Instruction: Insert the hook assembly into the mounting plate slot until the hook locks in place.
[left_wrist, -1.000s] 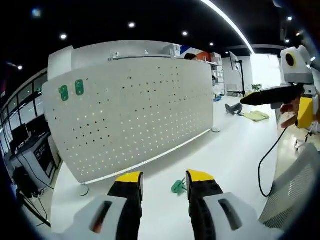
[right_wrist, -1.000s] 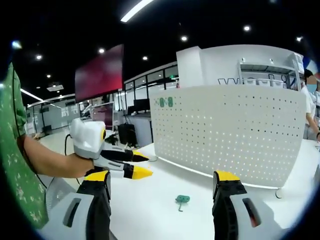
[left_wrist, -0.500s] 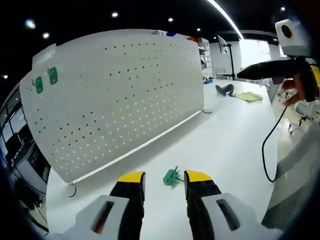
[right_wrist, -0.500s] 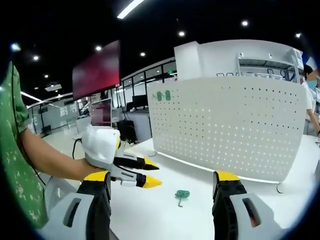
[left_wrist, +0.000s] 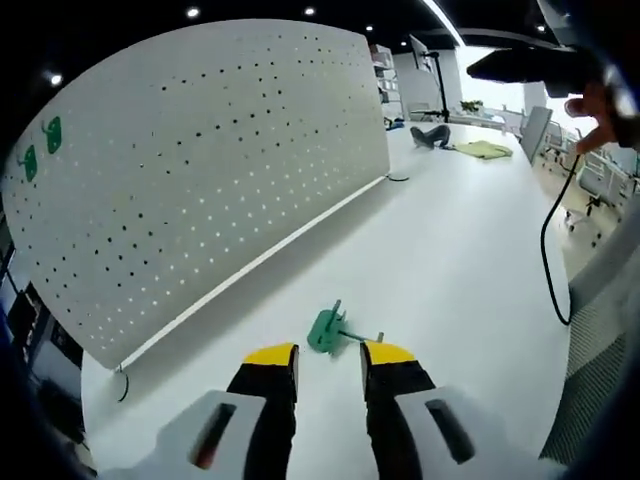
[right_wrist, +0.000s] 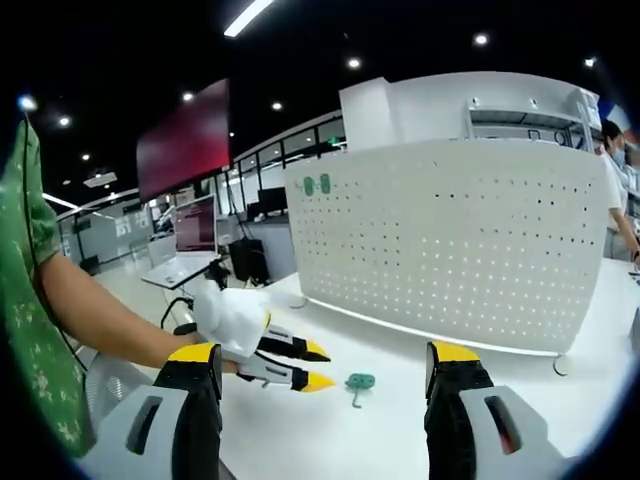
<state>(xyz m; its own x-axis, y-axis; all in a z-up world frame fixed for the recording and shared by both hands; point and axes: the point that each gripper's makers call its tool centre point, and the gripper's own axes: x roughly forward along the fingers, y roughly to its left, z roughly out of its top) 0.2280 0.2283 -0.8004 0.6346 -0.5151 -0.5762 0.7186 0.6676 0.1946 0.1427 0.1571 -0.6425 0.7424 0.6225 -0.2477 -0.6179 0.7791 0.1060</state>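
Left tool (left_wrist: 330, 358) has closed in on the green hook assembly (left_wrist: 327, 329), now just ahead of its yellow tips.
Its jaws stand apart, gripping nothing. Right tool (right_wrist: 328, 362) gapes wide, empty. Hook assembly lies flat on the white tabletop (left_wrist: 450, 250); beyond it the white perforated mounting plate (left_wrist: 200, 170) stands upright.

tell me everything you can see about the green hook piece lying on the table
The green hook piece is small, with a flat green plate, plastic by the look of it, and a thin prong, seemingly metal, sticking out from it. It lies loose on the white table, in front of the white perforated mounting plate and apart from it. The left gripper sits just short of it, jaws open, not touching. In the right gripper view it lies beyond the left gripper's yellow tips, its prong pointing toward the camera.
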